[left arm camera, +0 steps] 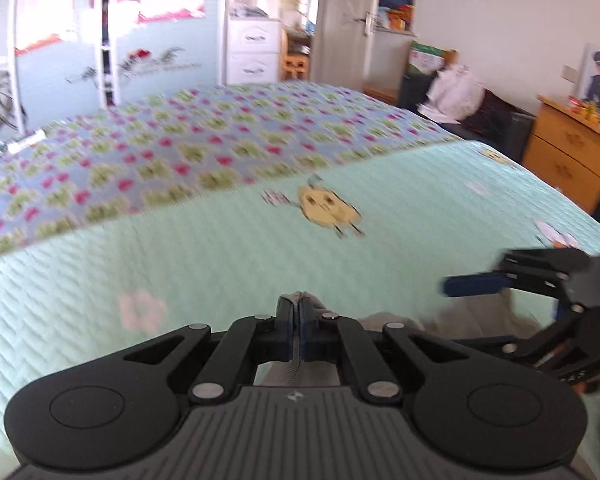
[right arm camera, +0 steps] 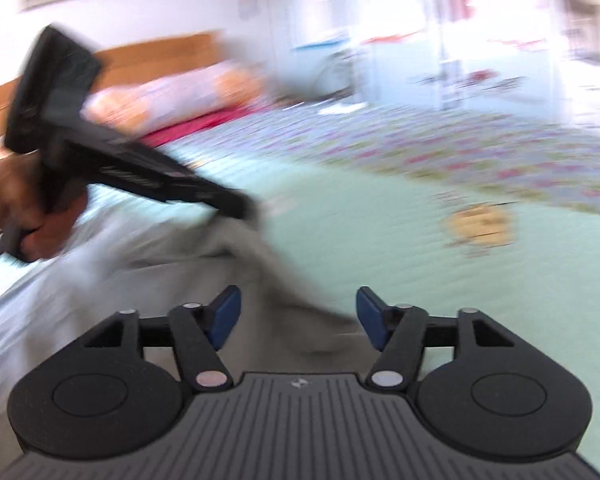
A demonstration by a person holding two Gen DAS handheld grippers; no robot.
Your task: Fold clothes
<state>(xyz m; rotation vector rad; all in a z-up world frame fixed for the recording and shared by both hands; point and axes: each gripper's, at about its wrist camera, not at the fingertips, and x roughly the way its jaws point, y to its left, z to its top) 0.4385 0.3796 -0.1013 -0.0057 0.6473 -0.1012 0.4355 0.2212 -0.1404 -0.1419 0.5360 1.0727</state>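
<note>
A grey-beige garment lies on the mint-green quilt of a bed. My left gripper is shut on a fold of this garment, which hangs below the jaws. In the right wrist view the left gripper comes in from the left, lifting the cloth into a ridge. My right gripper is open, with its blue pads either side of the garment's lower edge, holding nothing. It also shows in the left wrist view at the right, over the cloth.
A floral blanket covers the far part of the bed. A wooden dresser and a dark chair with white bags stand beyond the bed's right side. A wooden headboard and pillows lie at the left.
</note>
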